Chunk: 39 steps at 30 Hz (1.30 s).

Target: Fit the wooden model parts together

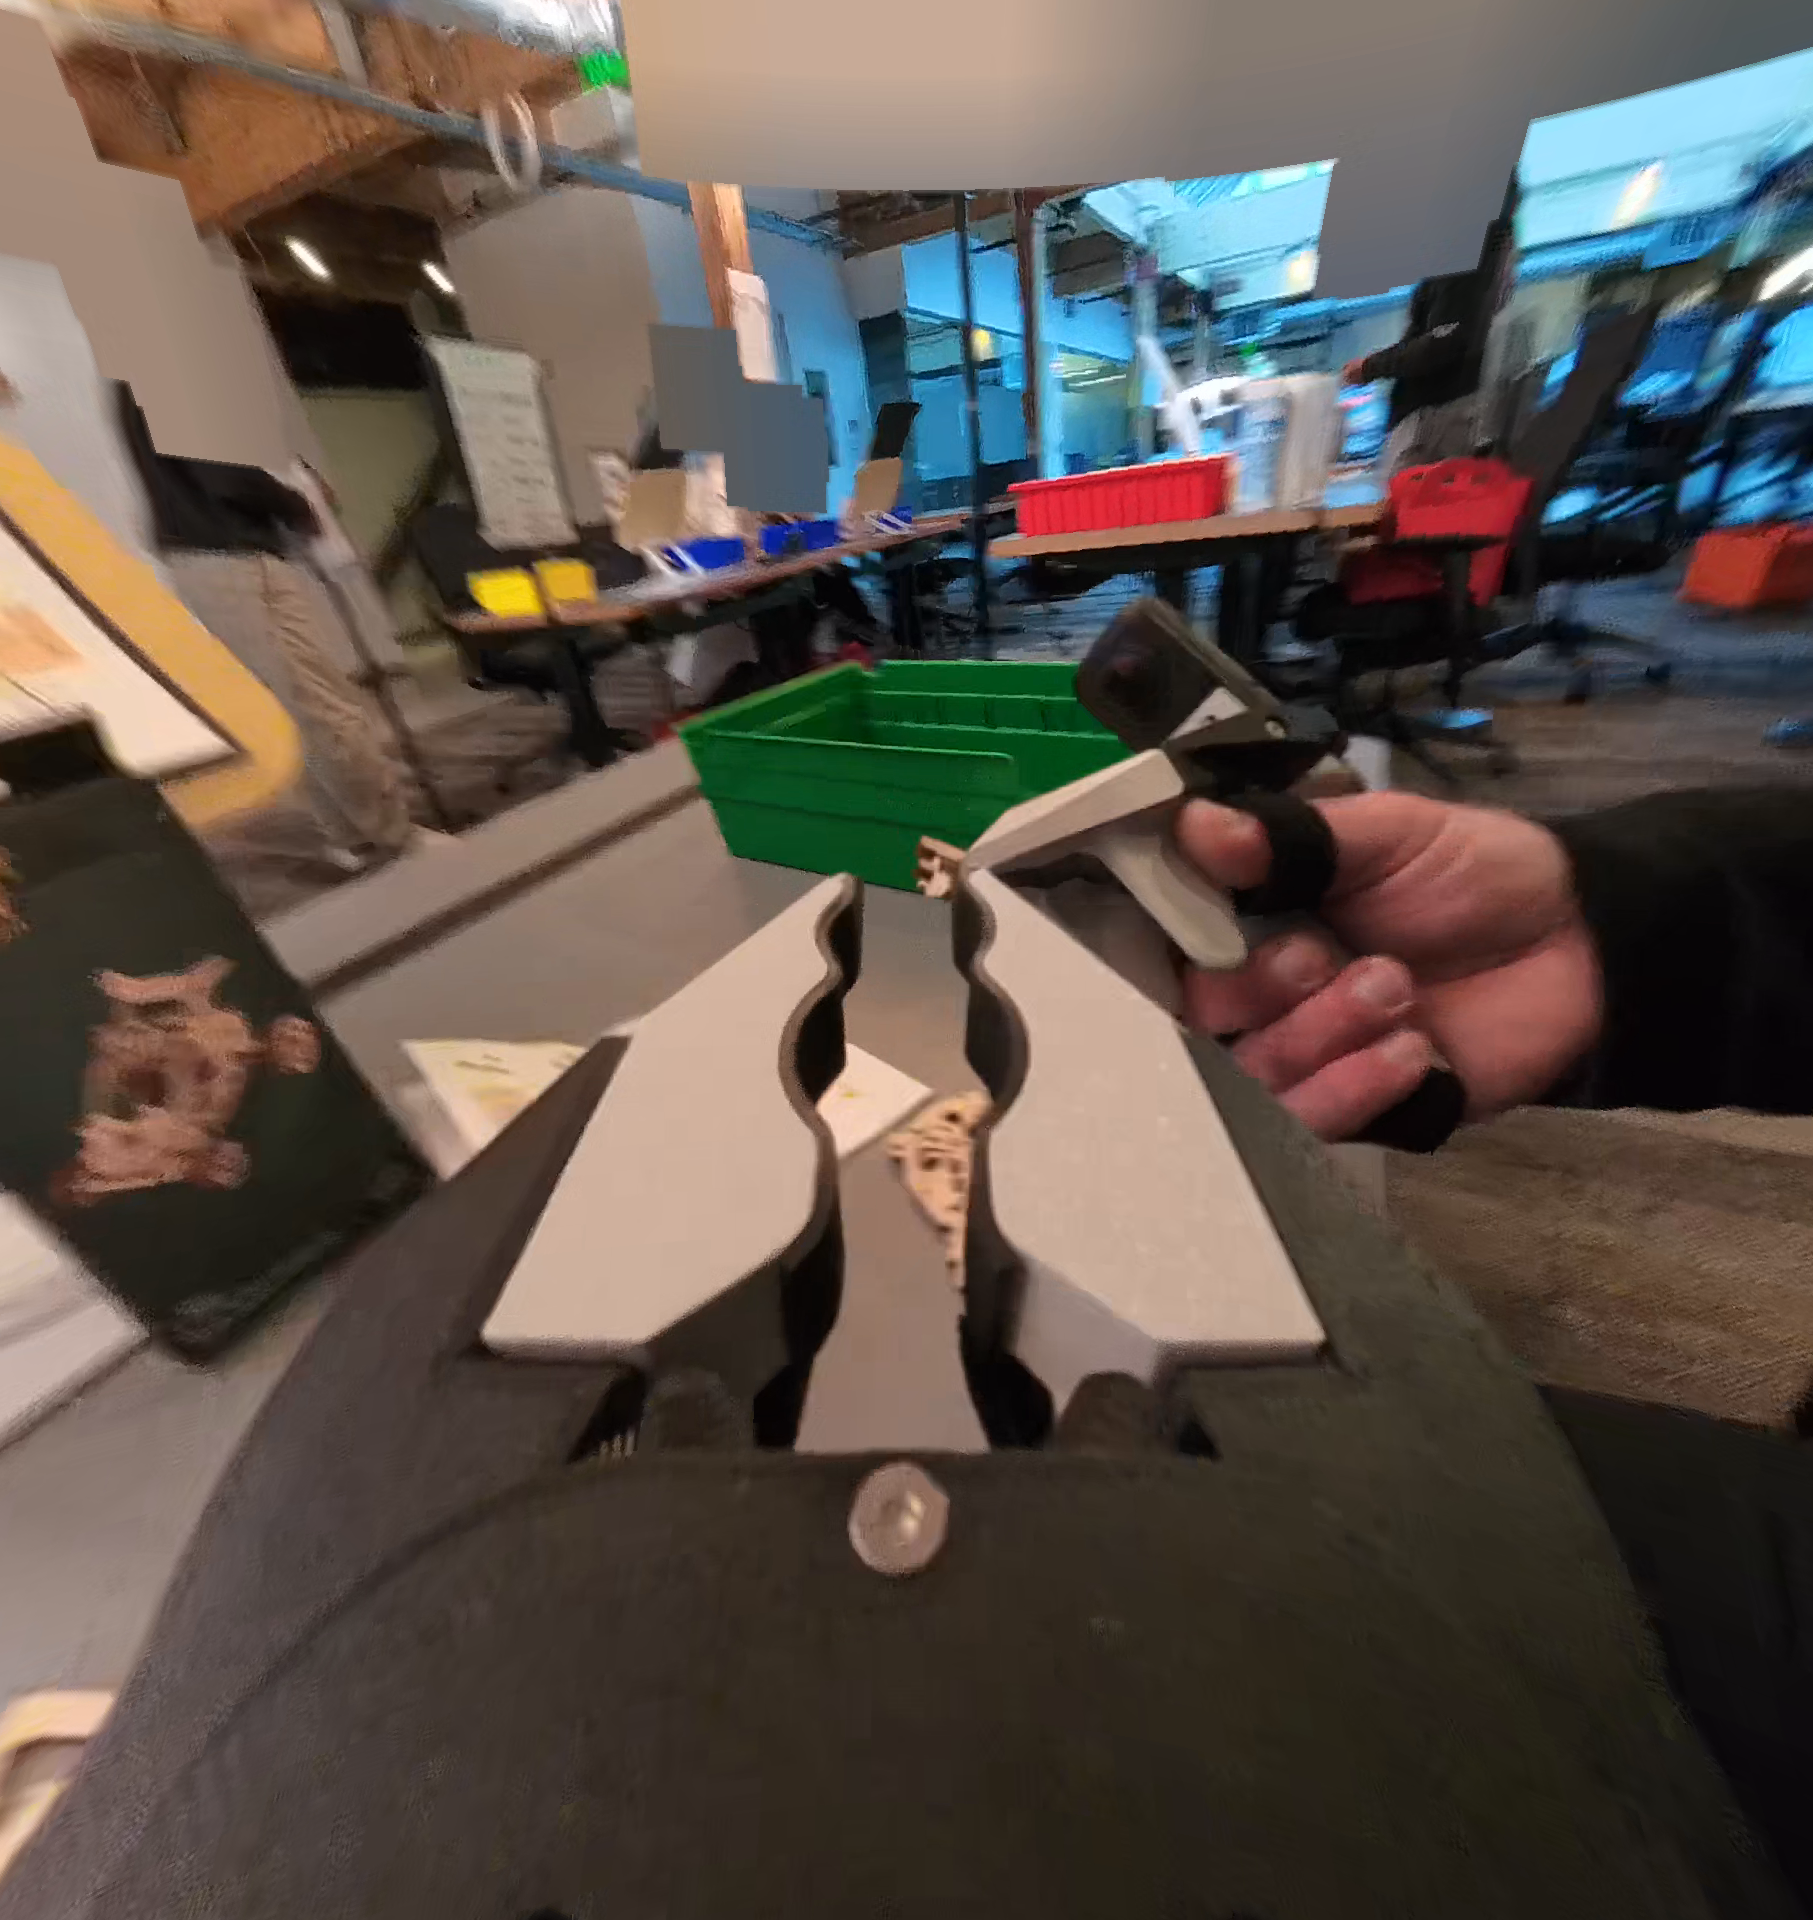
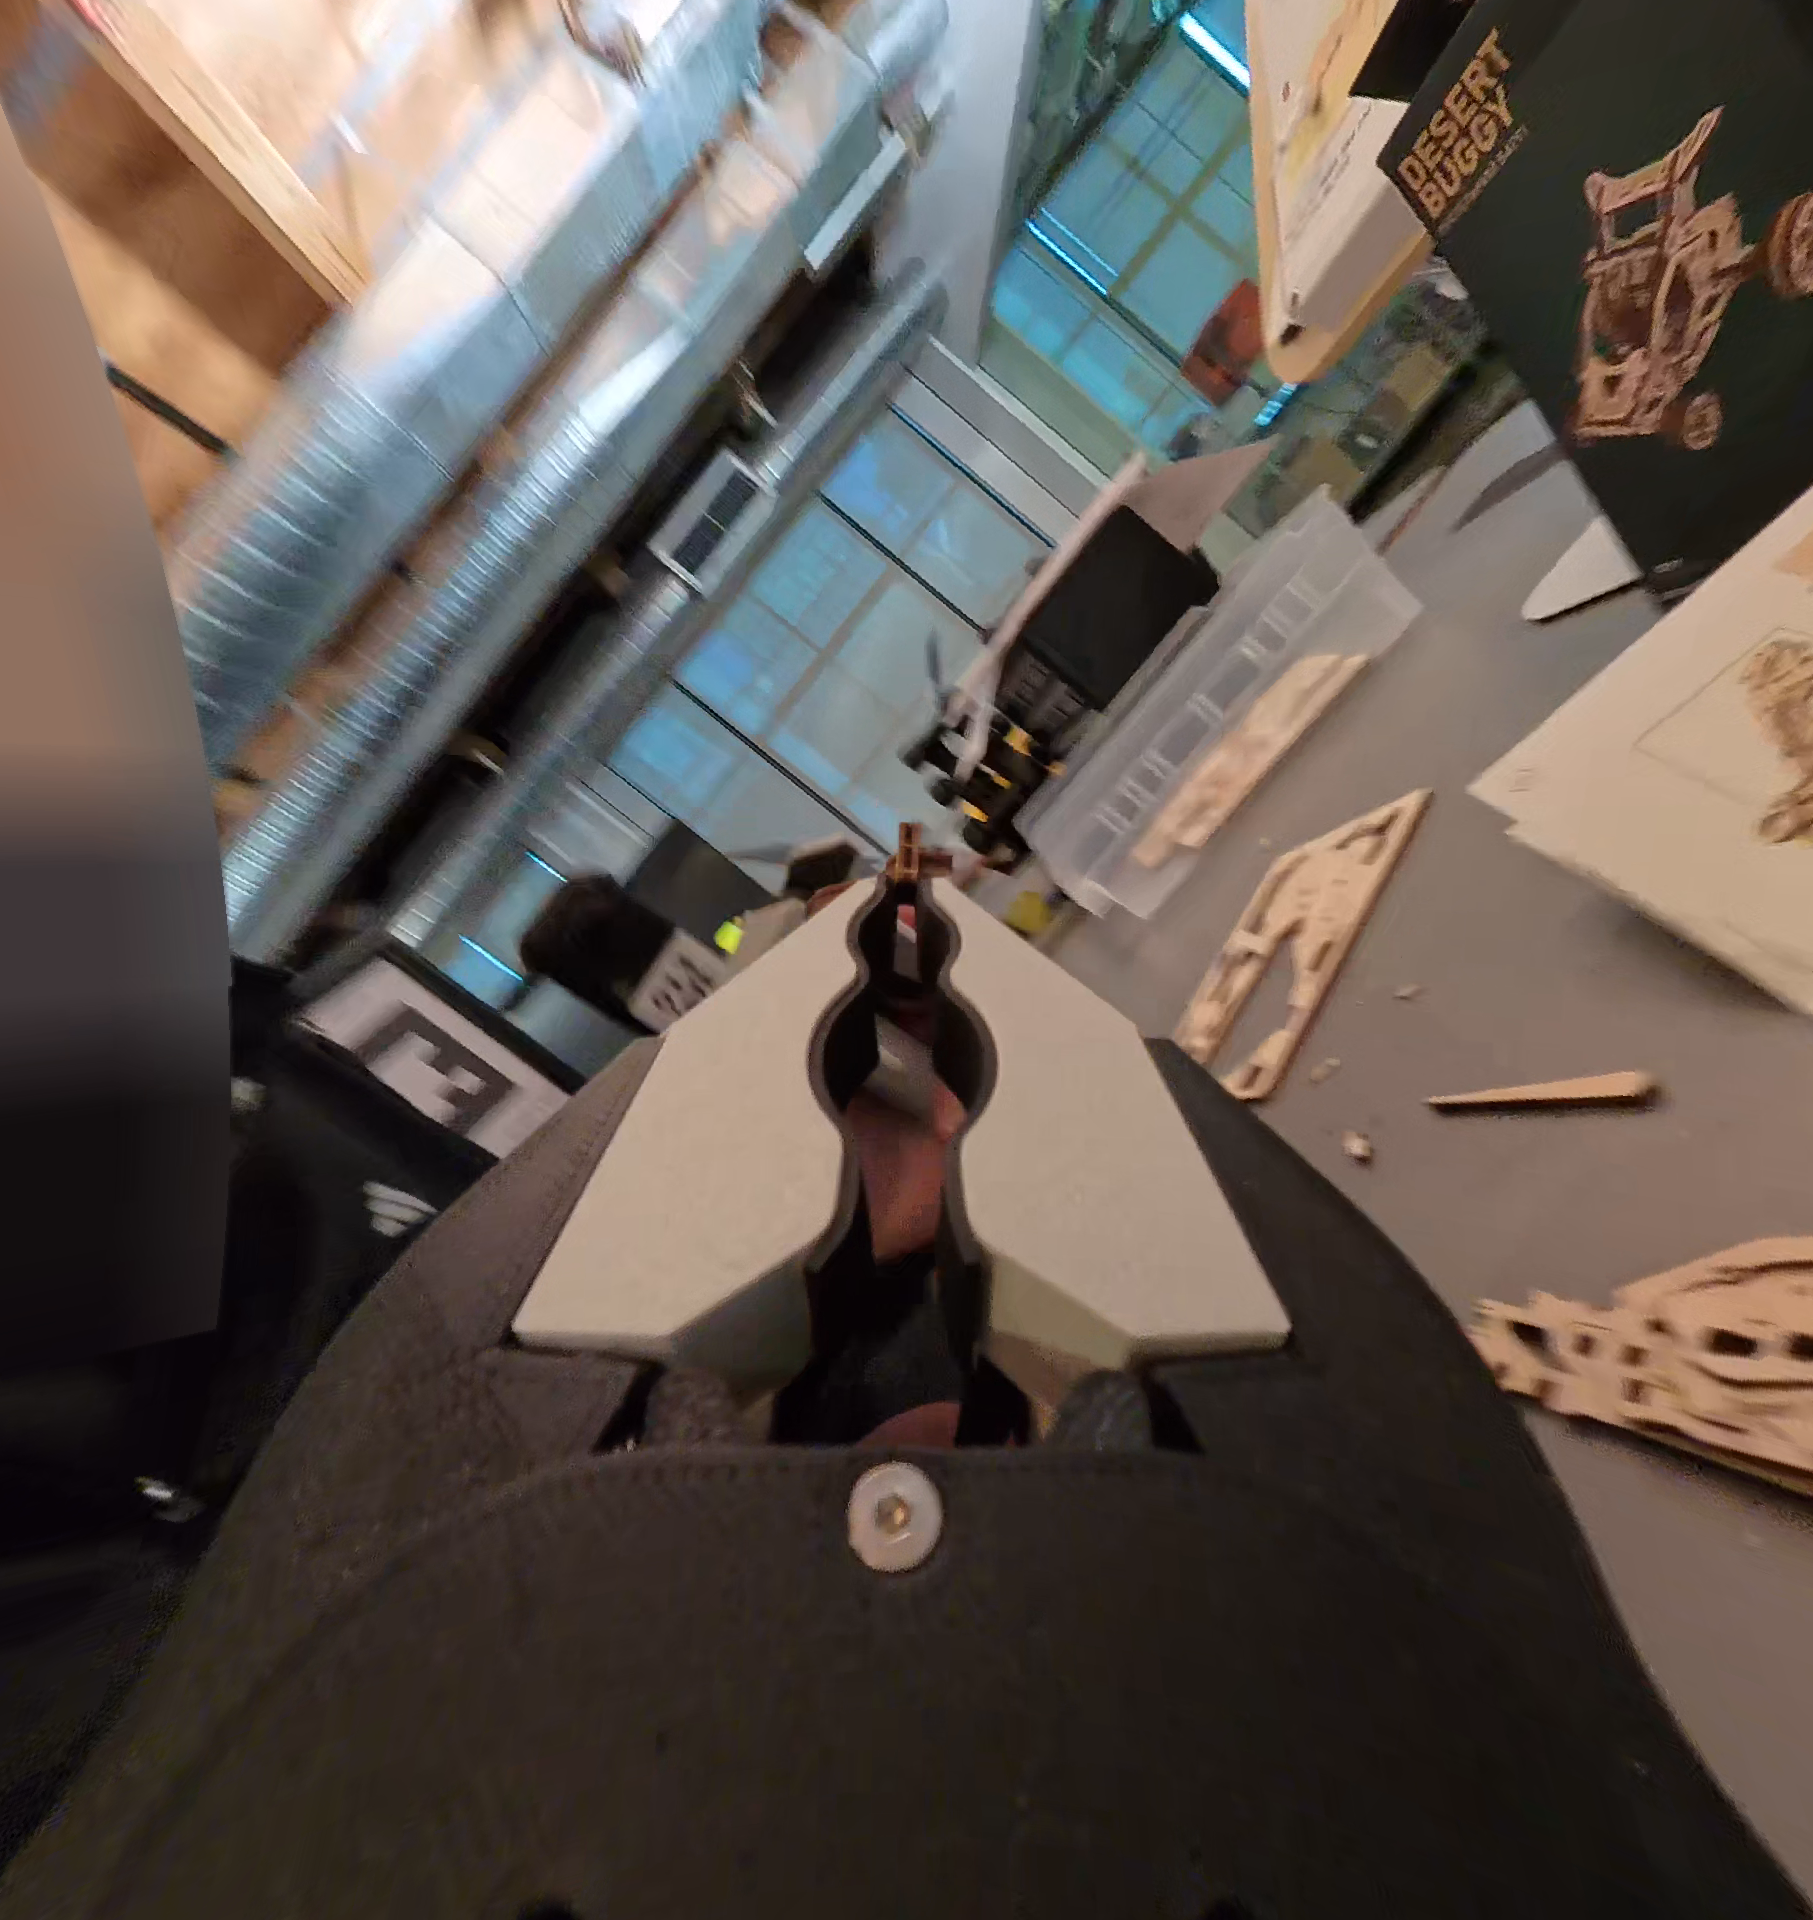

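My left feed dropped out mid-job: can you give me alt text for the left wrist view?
The left gripper has its fingers apart with nothing between them, while the right gripper, held in a hand, brings a small wooden part up to its fingertips. A green bin stands behind on the grey table.

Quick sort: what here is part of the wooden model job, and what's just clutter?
In play:
- small wooden cross-shaped piece, pinched in the right gripper
- open left gripper
- flat laser-cut wooden sheets on the grey table
- dark model kit box

Lying about:
- green plastic bin
- clear plastic tray
- loose wooden stick
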Each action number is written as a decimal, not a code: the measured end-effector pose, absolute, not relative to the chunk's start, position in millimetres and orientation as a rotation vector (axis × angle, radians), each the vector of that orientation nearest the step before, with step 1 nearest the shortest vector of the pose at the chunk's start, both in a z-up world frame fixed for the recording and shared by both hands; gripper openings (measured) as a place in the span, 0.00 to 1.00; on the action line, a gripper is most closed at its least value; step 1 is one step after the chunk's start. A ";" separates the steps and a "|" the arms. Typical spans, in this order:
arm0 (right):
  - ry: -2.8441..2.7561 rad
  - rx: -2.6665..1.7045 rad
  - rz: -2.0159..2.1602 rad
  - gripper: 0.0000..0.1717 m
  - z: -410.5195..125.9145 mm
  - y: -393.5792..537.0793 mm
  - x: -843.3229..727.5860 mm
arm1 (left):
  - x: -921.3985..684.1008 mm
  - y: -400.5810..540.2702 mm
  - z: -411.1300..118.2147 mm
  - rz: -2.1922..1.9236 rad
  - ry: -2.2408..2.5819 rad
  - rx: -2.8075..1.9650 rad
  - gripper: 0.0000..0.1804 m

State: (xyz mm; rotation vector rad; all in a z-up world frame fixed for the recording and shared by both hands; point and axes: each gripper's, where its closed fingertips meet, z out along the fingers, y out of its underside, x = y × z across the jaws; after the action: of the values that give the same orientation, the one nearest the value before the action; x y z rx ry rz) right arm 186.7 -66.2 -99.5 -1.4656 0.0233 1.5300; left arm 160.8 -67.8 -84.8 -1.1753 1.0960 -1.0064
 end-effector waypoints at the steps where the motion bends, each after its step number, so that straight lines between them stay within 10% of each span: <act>1: -0.034 -1.496 1.464 0.00 -100.5 -68.0 184.6 | 162.4 -67.5 -88.0 -1.114 1.105 -1.239 0.13; 39: -0.415 -1.605 0.759 0.00 -97.6 -72.5 180.9 | 184.1 -76.9 -103.0 -1.697 0.991 -1.548 0.02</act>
State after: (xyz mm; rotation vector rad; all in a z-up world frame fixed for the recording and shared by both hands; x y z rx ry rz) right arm 180.9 -72.5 -97.6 -1.6055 -0.4153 0.7594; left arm 184.1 -76.9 -103.0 -1.5483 0.9913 -1.6971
